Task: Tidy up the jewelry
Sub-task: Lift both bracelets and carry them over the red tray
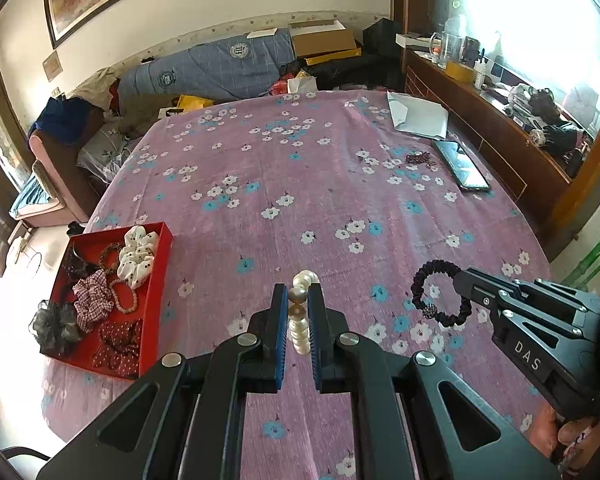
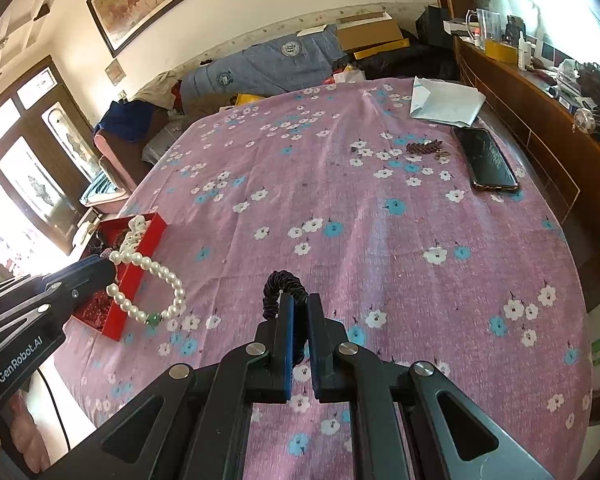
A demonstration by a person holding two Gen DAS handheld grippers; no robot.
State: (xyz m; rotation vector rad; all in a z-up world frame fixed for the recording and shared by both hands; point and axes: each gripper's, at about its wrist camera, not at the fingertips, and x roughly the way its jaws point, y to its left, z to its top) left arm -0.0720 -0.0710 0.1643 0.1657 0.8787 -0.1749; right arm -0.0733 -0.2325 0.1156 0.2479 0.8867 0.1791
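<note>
My left gripper (image 1: pixel 299 294) is shut on a white pearl bracelet (image 1: pixel 300 312) and holds it above the pink floral cloth; the bracelet hangs as a loop in the right wrist view (image 2: pixel 156 280). My right gripper (image 2: pixel 299 304) is shut on a dark purple hair tie (image 2: pixel 278 286), seen as a ring with a beaded charm in the left wrist view (image 1: pixel 440 296). A red tray (image 1: pixel 156 280) at the left holds several scrunchies, bows and a pink bead bracelet (image 1: pixel 125 299).
A dark beaded piece (image 2: pixel 424 147) lies on the cloth at the far right beside a black phone (image 2: pixel 486 160). Folded white paper (image 2: pixel 446 102) lies behind it. A wooden sideboard (image 2: pixel 540 136) runs along the right; a cluttered sofa stands beyond the table.
</note>
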